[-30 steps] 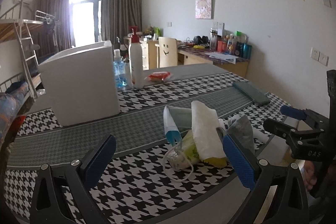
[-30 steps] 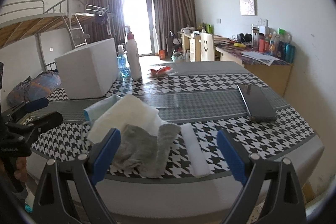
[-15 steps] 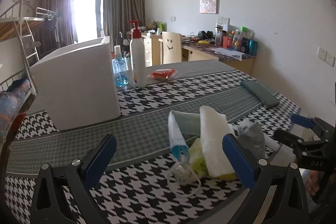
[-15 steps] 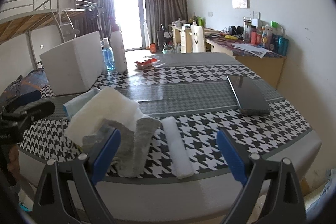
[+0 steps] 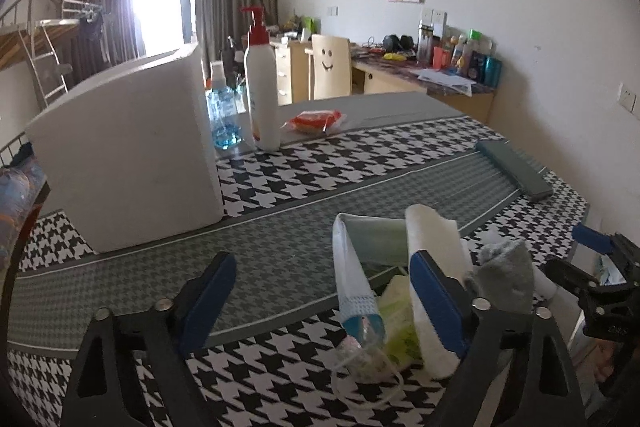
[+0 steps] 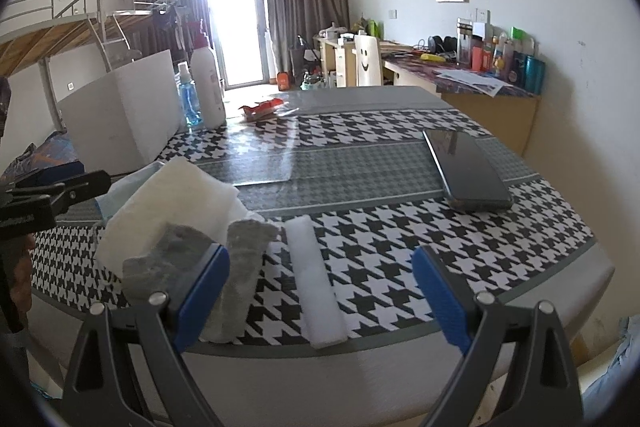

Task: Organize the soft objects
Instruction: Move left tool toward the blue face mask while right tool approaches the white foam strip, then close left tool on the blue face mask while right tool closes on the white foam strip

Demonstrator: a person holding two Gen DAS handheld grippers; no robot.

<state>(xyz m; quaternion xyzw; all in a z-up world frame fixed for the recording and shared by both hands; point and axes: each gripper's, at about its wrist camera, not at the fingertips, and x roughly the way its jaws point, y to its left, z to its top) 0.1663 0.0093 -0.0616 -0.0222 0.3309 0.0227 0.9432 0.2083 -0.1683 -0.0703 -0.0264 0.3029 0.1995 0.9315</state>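
A heap of soft things lies at the table's near edge: a white folded towel, a grey cloth, a blue face mask, a yellow-green cloth and a white foam strip. My left gripper is open and empty, hovering just before the heap. My right gripper is open and empty, above the foam strip at the table edge. A white box stands behind.
A white pump bottle, a blue spray bottle and a red packet stand at the back. A dark flat case lies on the right. The table carries a houndstooth cloth. A desk and chair stand beyond.
Both grippers have moved closer to the table and the heap; the objects look larger. Nothing on the table has moved. Both stay open.
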